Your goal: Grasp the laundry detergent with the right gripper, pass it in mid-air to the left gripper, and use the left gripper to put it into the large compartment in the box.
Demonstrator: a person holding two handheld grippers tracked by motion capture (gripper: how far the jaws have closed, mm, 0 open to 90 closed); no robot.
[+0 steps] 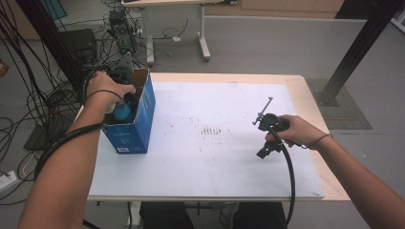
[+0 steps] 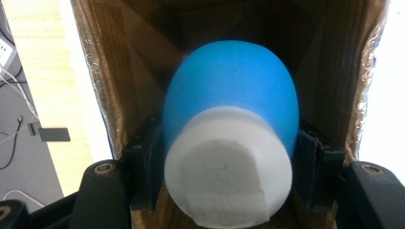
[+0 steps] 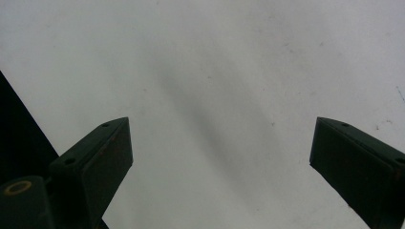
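Two grippers work over a tabletop (image 1: pixel 305 86) of pale wood that carries a large white sheet (image 1: pixel 210 162); the sheet has small dark and reddish marks near its middle. At the left edge of the sheet stands a blue cardboard box (image 1: pixel 141 119), open at the top, with brown inner walls. The left gripper (image 1: pixel 128 102) is held by the left hand (image 1: pixel 106 88) inside the opening of this box. In the left gripper view its fingers (image 2: pixel 143 167) are closed on a blue ball with a white foam base (image 2: pixel 229 143), one finger pressing on each side, and the ball is inside the box, between the brown walls. The right gripper (image 1: pixel 264 136) is in the right hand (image 1: pixel 298 131), above the right part of the sheet and well apart from the box. In the right gripper view its fingers (image 3: pixel 105 152) stand wide apart with nothing between them, and below them is the white surface with faint spots.

Around the tabletop the floor (image 1: pixel 267 47) is grey. Many black cables (image 1: pixel 28 81) lie and hang at the left side. Behind, the white legs of another table (image 1: pixel 203 33) are seen, and a black post (image 1: pixel 363 43) rises at the far right
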